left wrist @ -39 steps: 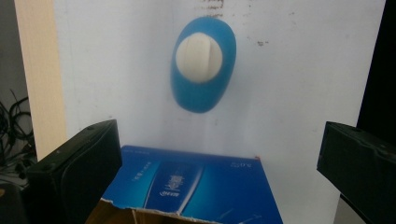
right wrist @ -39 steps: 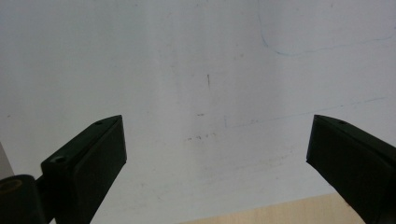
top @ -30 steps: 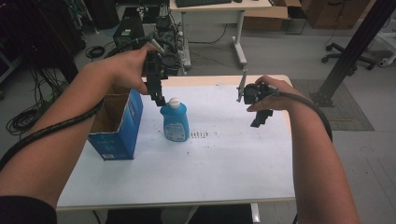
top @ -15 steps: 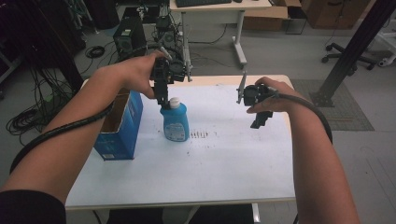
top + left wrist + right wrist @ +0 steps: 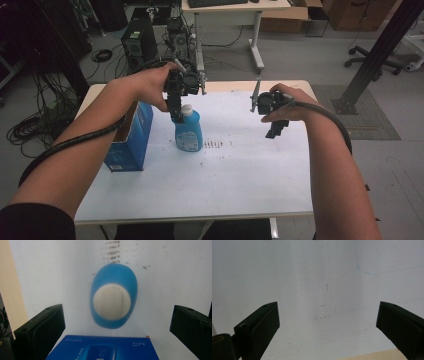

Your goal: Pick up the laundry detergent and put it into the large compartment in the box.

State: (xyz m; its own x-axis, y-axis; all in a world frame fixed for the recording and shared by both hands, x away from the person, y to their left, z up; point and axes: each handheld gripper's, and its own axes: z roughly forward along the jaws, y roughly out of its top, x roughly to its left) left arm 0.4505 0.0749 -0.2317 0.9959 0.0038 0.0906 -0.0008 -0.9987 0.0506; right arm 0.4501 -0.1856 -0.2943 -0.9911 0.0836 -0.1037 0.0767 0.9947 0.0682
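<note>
High view puts your left gripper [image 5: 176, 116] directly over the white cap [image 5: 186, 108] of the blue bottle [image 5: 188, 131], which stands upright on the white table [image 5: 225, 190] just beside the blue box [image 5: 127, 137], while your right gripper [image 5: 274, 131] hangs apart over bare tabletop with its jaws spread wide and nothing between them. From the left gripper view your jaws stand wide open on either side of the cap [image 5: 112, 302], not touching it, so this looks like the approach before a grasp. Next you would likely need to lower straight down until the cap or neck sits between the jaws, then close, staying clear of the box.
</note>
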